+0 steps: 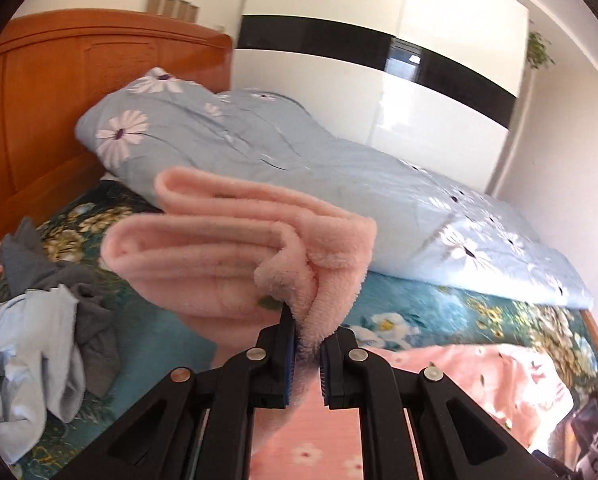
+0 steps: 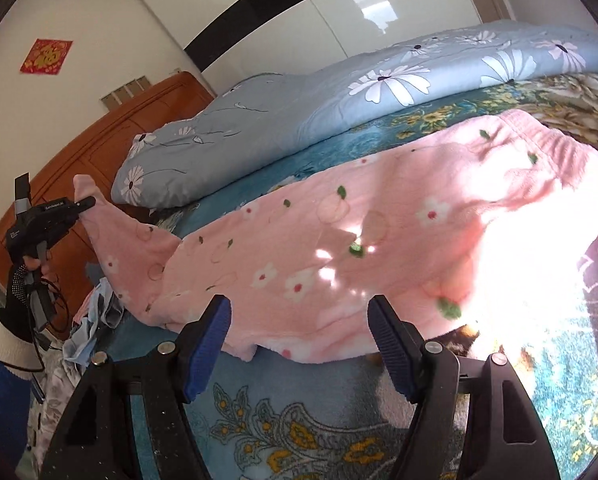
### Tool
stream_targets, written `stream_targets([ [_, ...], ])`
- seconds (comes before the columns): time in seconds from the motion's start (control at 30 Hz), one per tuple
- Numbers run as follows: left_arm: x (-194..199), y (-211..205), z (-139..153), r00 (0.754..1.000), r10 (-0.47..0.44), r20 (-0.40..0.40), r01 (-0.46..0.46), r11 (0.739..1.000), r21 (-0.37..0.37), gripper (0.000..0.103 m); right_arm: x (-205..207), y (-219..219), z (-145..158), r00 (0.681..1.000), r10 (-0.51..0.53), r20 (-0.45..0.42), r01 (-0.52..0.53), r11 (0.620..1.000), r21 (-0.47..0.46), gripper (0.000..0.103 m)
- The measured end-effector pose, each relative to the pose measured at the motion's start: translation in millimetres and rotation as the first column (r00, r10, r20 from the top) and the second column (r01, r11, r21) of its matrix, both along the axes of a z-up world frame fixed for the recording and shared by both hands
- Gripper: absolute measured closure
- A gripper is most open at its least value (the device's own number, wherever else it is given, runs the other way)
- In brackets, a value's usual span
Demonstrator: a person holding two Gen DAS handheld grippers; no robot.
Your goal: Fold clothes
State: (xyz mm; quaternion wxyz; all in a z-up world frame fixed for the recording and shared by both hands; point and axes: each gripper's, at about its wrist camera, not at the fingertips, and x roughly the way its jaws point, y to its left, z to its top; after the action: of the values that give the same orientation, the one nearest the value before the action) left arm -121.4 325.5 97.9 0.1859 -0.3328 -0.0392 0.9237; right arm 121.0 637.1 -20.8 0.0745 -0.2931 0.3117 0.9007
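Observation:
Pink fleece pyjama trousers (image 2: pixel 339 248) with a flower and fruit print lie across the teal floral bedspread (image 2: pixel 291 432). My left gripper (image 1: pixel 307 340) is shut on the leg end of the trousers (image 1: pixel 235 252) and holds it lifted above the bed, the cuffs hanging folded over. The right wrist view shows that gripper (image 2: pixel 87 202) at the far left, pinching the raised leg end. My right gripper (image 2: pixel 299 312) is open and empty, just in front of the trousers' near edge.
A light blue daisy-print quilt (image 1: pixel 283 152) lies rolled along the far side of the bed. A pile of grey and pale blue clothes (image 1: pixel 47 320) sits at the left near the wooden headboard (image 1: pixel 59 92). A white and black wardrobe (image 1: pixel 379 52) stands behind.

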Motion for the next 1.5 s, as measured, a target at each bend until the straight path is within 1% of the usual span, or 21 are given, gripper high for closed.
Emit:
stream_targets([
  [0.07, 11.3, 41.0, -20.0, 0.997, -0.072, 0.024, 0.072, 0.997, -0.023, 0.092, 6.5, 3.8, -0.8, 1.0, -0.019, 0.006, 0.019, 1.0, -0.012, 0.031],
  [0.23, 43.7, 118.9, -96.2, 0.974, -0.183, 0.135, 0.197, 0.976, -0.096, 0.092, 21.5, 9.1, -2.4, 0.999, -0.029, 0.038, 0.03, 1.0, -0.005, 0.031],
  [0.4, 62.3, 143.2, -137.7, 0.959, -0.18, 0.217, 0.208, 0.971, -0.116, 0.092, 30.5, 12.2, -9.8, 0.997, -0.039, 0.062, 0.04, 0.999, -0.017, 0.031],
  [0.47, 67.6, 145.9, -143.5, 0.952, -0.195, 0.235, 0.225, 0.968, -0.108, 0.083, 29.6, 13.2, -11.9, 0.997, -0.038, 0.063, 0.039, 0.999, -0.026, 0.031],
  [0.53, 75.5, 144.3, -139.4, 0.94, -0.246, 0.237, 0.27, 0.96, -0.074, 0.063, 22.6, 11.4, -12.3, 0.998, -0.025, 0.059, 0.027, 0.999, -0.03, 0.031],
  [0.6, 87.1, 141.8, -132.6, 0.93, -0.292, 0.224, 0.311, 0.949, -0.051, 0.05, 13.4, 8.9, -11.7, 0.999, -0.007, 0.049, 0.009, 0.999, -0.037, 0.031],
  [0.7, 103.0, 126.9, -118.5, 0.92, -0.334, 0.204, 0.339, 0.941, 0.01, 0.046, -5.9, 4.8, -6.5, 1.0, 0.029, 0.01, -0.028, 0.997, -0.068, 0.031],
  [0.73, 103.7, 114.9, -114.7, 0.933, -0.303, 0.193, 0.303, 0.952, 0.027, 0.045, -15.6, 3.2, -5.5, 0.999, 0.049, 0.006, -0.049, 0.996, -0.073, 0.031],
  [0.8, 97.9, 85.4, -110.2, 0.969, -0.168, 0.181, 0.168, 0.986, 0.017, 0.042, -36.1, -0.4, -3.8, 0.996, 0.092, 0.002, -0.092, 0.992, -0.081, 0.031],
  [0.83, 93.7, 69.4, -109.1, 0.979, -0.099, 0.18, 0.098, 0.995, 0.017, 0.041, -48.7, -3.0, -3.7, 0.992, 0.123, -0.002, -0.122, 0.989, -0.084, 0.031],
  [0.9, 80.5, 33.5, -111.8, 0.978, 0.035, 0.207, -0.043, 0.999, 0.032, 0.041, -76.4, -9.2, -4.3, 0.982, 0.187, -0.006, -0.186, 0.979, -0.088, 0.031],
  [0.97, 70.2, 5.0, -115.2, 0.964, 0.137, 0.229, -0.149, 0.988, 0.034, 0.041, -105.7, -18.6, -4.7, 0.973, 0.23, 0.006, -0.229, 0.97, -0.076, 0.031],
  [1.03, 65.8, -17.8, -116.6, 0.949, 0.222, 0.225, -0.229, 0.973, 0.007, 0.041, -131.9, -31.2, -1.9, 0.964, 0.265, 0.03, -0.265, 0.964, -0.015, 0.031],
  [1.1, 63.9, -29.7, -120.1, 0.943, 0.237, 0.234, -0.247, 0.969, 0.011, 0.041, -156.7, -46.0, -0.2, 0.944, 0.324, 0.058, -0.327, 0.943, 0.058, 0.031],
  [1.23, 64.7, -32.5, -130.9, 0.938, 0.232, 0.257, -0.247, 0.968, 0.029, 0.041, -195.2, -61.9, -15.7, 0.909, 0.356, 0.217, -0.392, 0.908, 0.15, 0.033],
  [1.3, 66.4, -31.3, -136.0, 0.938, 0.229, 0.26, -0.245, 0.969, 0.029, 0.041, -204.0, -63.9, -25.3, 0.896, 0.362, 0.257, -0.407, 0.901, 0.149, 0.042],
  [1.37, 68.0, -32.0, -140.9, 0.934, 0.229, 0.274, -0.247, 0.968, 0.034, 0.041, -204.7, -65.1, -29.1, 0.893, 0.369, 0.258, -0.415, 0.897, 0.153, 0.064],
  [1.4, 68.9, -32.8, -143.4, 0.931, 0.228, 0.283, -0.248, 0.968, 0.038, 0.04, -204.0, -65.7, -30.8, 0.891, 0.37, 0.263, -0.417, 0.896, 0.153, 0.07],
  [1.43, 69.8, -33.5, -145.9, 0.929, 0.227, 0.293, -0.25, 0.967, 0.042, 0.04, -203.1, -66.3, -32.5, 0.889, 0.371, 0.27, -0.42, 0.895, 0.152, 0.083],
  [1.47, 70.4, -34.7, -148.0, 0.925, 0.227, 0.305, -0.253, 0.966, 0.048, 0.04, -202.2, -67.0, -34.2, 0.886, 0.372, 0.276, -0.422, 0.894, 0.151, 0.084],
  [1.5, 71.2, -37.2, -148.6, 0.922, 0.227, 0.314, -0.258, 0.964, 0.058, 0.04, -194.3, -63.8, -29.0, 0.896, 0.366, 0.251, -0.409, 0.9, 0.148, 0.086],
])
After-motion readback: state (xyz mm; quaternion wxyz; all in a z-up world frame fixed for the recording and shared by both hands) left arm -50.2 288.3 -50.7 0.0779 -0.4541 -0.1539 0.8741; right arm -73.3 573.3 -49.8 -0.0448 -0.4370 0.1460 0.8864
